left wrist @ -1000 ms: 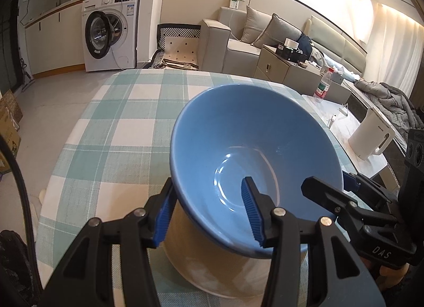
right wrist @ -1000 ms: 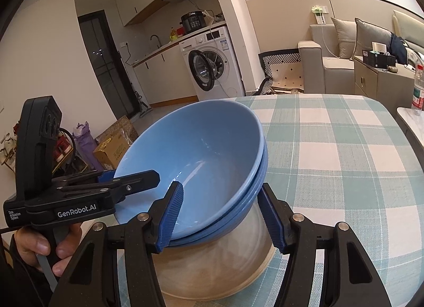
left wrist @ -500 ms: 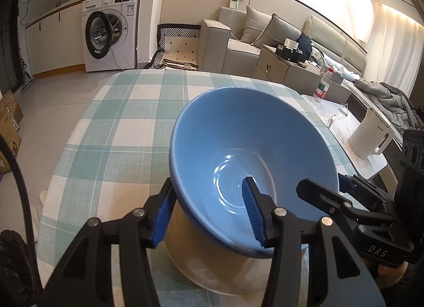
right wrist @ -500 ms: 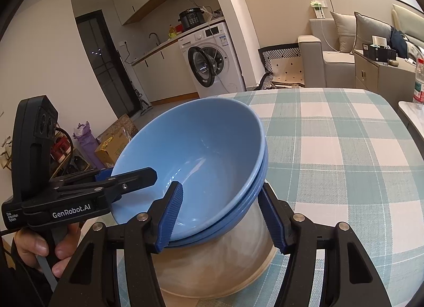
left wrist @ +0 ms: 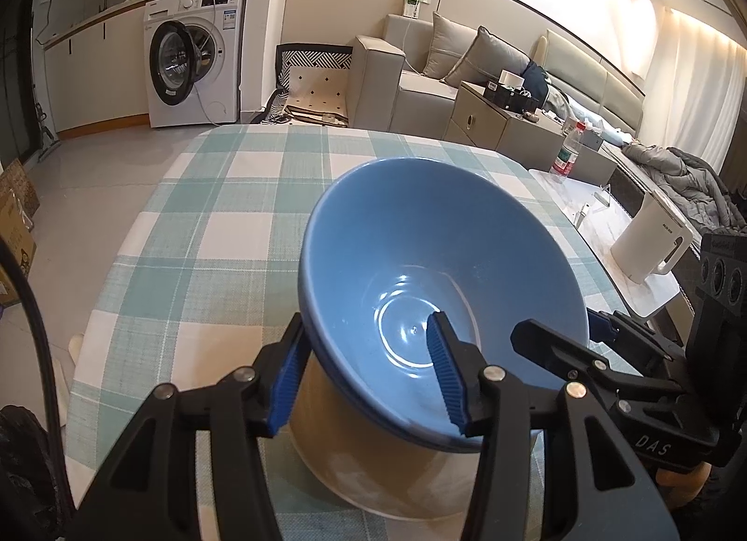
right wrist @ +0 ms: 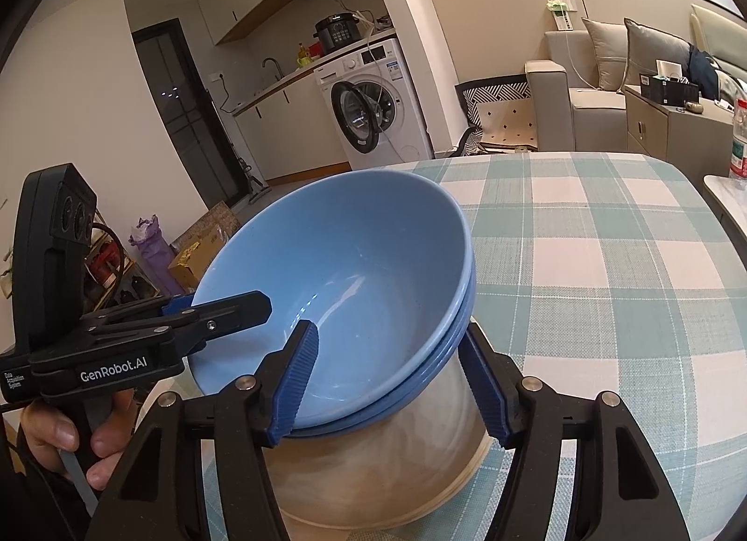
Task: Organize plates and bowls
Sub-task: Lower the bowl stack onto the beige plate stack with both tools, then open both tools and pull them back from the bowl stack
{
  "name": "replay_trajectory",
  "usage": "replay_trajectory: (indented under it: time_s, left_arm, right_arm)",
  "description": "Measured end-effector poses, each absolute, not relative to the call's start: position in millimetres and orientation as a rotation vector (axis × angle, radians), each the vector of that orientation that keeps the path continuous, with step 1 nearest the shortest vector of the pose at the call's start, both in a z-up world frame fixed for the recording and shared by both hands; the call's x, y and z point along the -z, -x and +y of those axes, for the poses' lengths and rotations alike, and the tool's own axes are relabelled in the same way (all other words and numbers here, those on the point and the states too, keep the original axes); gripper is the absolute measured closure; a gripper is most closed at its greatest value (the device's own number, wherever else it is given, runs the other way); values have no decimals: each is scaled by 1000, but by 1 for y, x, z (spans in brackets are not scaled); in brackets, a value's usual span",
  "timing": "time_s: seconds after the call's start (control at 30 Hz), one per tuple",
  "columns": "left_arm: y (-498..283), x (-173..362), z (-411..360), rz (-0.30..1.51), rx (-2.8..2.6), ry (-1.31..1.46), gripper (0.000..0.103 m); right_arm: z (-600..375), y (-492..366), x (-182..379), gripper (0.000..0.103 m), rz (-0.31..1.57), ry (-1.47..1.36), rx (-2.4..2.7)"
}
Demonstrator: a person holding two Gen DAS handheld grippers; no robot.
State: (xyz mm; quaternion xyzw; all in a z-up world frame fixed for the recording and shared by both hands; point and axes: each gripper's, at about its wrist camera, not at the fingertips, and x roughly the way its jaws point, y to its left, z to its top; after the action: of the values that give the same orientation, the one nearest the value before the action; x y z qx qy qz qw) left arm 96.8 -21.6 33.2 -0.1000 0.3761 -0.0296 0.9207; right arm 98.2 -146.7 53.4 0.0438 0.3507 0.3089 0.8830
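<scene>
The blue bowls (right wrist: 355,288) are stacked, tilted, in a cream bowl (right wrist: 373,461) that stands at the near edge of the checked table (left wrist: 214,232). Two blue rims are seen in the right wrist view, nested one inside the other. Beyond the stack the cloth is left bare up to the far edge, with floor past it towards the washer (left wrist: 196,60). To the right of the table, a white kettle (left wrist: 651,244) is set on a marble side table (left wrist: 602,223), near its corner.

The left gripper (left wrist: 369,375) is angled downward and held across the near rim of the top bowl: one pad (left wrist: 287,384) lies outside the wall, the other inside the bowl. Whether the rim is actually pinched cannot be told. The right gripper (right wrist: 397,387) is likewise pitched down; its jaws have just been opening, and the stack is straddled by them, one pad inside the top bowl, the other standing just off the outer wall, so nothing is clamped. A hand (right wrist: 70,443) is wrapped around the left gripper's handle.

"GenRobot.AI" is read on the left gripper in the right wrist view, and "DAS" on the right gripper in the left wrist view.
</scene>
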Motion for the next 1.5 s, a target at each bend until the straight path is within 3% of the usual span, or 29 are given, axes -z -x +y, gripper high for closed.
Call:
replay_trajectory:
  time_s: [0.43, 0.7, 0.93, 1.23, 1.4, 1.5]
  left_arm:
    - [-102, -33, -23, 793, 45, 212, 53]
    - [-103, -32, -15, 791, 68, 245, 51]
    - [-102, -40, -16, 768, 82, 249, 41]
    - [-106, -40, -19, 776, 67, 238, 37]
    - [-106, -40, -17, 771, 62, 246, 36]
    - [-103, -41, -14, 758, 59, 248, 31]
  right_arm:
    - [-150, -99, -53, 36, 739, -95, -668]
    - [-146, -96, -56, 21, 745, -103, -690]
    - [-145, -96, -54, 14, 773, -123, -703]
    - [-145, -94, -56, 13, 784, -119, -724]
    - [-144, -91, -58, 7, 769, -95, -717]
    - [-144, -90, -59, 6, 756, -78, -714]
